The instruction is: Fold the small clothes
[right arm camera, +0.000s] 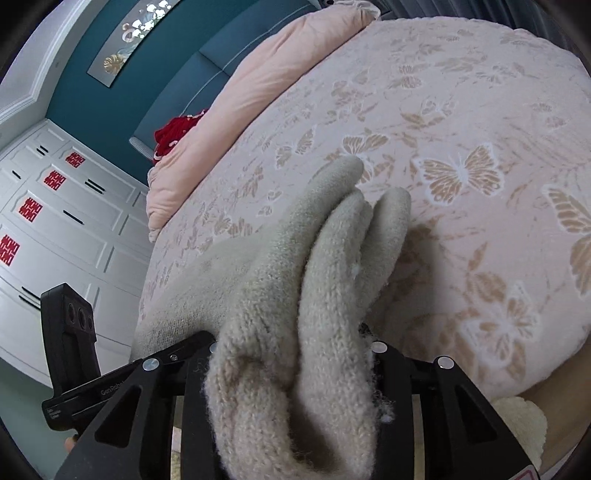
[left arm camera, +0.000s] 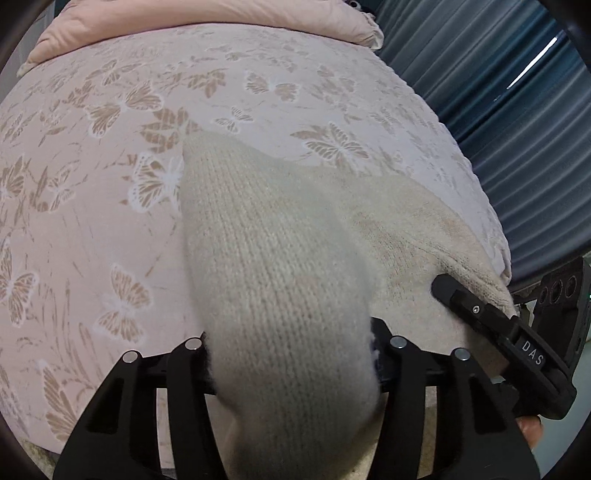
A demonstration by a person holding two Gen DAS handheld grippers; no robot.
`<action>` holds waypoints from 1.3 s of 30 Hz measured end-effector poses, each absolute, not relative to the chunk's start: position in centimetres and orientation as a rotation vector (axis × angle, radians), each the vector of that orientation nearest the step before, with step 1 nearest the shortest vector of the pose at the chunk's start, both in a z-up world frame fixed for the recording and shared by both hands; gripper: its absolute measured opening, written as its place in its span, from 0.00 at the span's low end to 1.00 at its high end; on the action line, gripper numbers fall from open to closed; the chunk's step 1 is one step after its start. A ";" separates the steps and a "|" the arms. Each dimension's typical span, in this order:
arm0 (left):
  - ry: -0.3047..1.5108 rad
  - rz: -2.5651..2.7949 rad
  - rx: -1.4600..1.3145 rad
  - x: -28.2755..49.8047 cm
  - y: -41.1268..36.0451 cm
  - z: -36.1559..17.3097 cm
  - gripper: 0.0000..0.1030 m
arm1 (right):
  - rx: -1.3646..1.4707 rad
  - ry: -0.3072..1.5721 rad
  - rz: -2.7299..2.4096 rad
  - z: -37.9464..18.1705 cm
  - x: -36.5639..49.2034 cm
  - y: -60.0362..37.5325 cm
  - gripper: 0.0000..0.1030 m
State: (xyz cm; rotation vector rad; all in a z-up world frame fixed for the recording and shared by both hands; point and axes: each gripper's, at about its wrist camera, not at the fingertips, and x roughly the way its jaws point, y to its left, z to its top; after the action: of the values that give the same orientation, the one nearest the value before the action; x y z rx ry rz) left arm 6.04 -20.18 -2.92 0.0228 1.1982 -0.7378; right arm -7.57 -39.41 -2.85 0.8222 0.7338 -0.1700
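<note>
A cream knitted garment (left arm camera: 280,258) lies on a pink bedspread with butterfly print (left arm camera: 92,184). My left gripper (left arm camera: 291,354) is shut on a fold of the knit, which drapes over its jaws and hides the fingertips. My right gripper (right arm camera: 295,354) is shut on bunched folds of the same garment (right arm camera: 332,266), lifted a little off the bed (right arm camera: 480,166). In the left wrist view the right gripper's finger (left arm camera: 480,314) rests against the garment's edge at the right. The left gripper's body (right arm camera: 70,332) shows at the left of the right wrist view.
A pink quilt (left arm camera: 221,18) is bunched along the head of the bed and shows in the right wrist view (right arm camera: 240,92). Blue curtains (left arm camera: 517,129) hang to the right. A red item (right arm camera: 173,133), teal headboard and white wardrobe (right arm camera: 55,221) stand beyond the bed.
</note>
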 end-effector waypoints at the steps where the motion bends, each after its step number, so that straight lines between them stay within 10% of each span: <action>1: 1.182 -0.755 0.035 5.4 -20.3 -1.9 0.50 | 0.811 0.717 -0.176 -1.9 -8.4 -39.3 0.34; 28: 0.528 -0.884 -0.022 -2.6 -7.0 23.4 0.50 | 0.412 0.192 0.012 22.2 -13.4 -27.1 0.34; 39: 0.396 -0.748 -0.032 3.1 2.8 23.2 0.53 | 0.448 0.207 0.208 19.4 -4.5 -21.1 0.35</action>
State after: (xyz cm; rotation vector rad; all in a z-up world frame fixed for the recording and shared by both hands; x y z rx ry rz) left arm 3.07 2.84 23.21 -0.0315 0.3964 -0.7476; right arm -4.47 -21.08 19.40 0.4481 0.2068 0.2083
